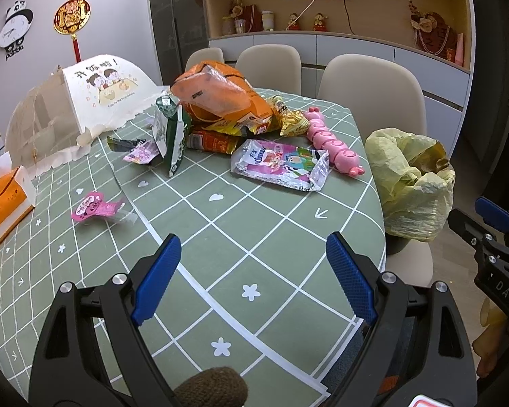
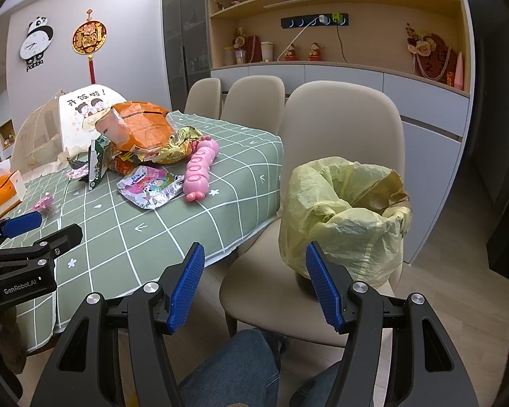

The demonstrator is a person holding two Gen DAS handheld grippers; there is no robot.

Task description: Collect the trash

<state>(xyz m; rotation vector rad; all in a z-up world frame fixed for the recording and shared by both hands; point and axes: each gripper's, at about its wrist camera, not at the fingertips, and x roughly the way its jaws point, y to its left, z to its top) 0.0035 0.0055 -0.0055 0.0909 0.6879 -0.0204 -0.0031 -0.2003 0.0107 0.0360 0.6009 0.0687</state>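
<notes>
Left gripper (image 1: 252, 278) is hovering over the near part of the table (image 1: 254, 237), jaws spread wide and holding nothing; right gripper (image 2: 254, 285) is hanging off the table's edge, in front of the bin (image 2: 346, 217), jaws also wide and empty. Bin is sitting on a beige chair (image 2: 339, 129) just beside the table, lined with a yellow bag (image 1: 410, 183) whose rim is folding outward; a patch of gold foil is showing inside at the far wall, the rest of the contents hidden. Trash is lying in a loose heap at mid-table: an orange bag (image 1: 217, 91) is resting crumpled on top of yellow-and-red snack wrappers (image 1: 227, 132), a green packet (image 1: 174, 135) is standing tilted against the heap's left side, and a flat silver-and-pink wrapper (image 1: 278, 164) is lying torn open just in front. A small pink wrapper (image 1: 96, 207) is lying apart, nearer the left edge. A pink toy (image 1: 332, 142) is lying beside the heap toward the bin. A mesh food cover (image 1: 68, 112) is standing behind the heap, and an orange tissue box (image 1: 3, 200) is sitting at the far left.
</notes>
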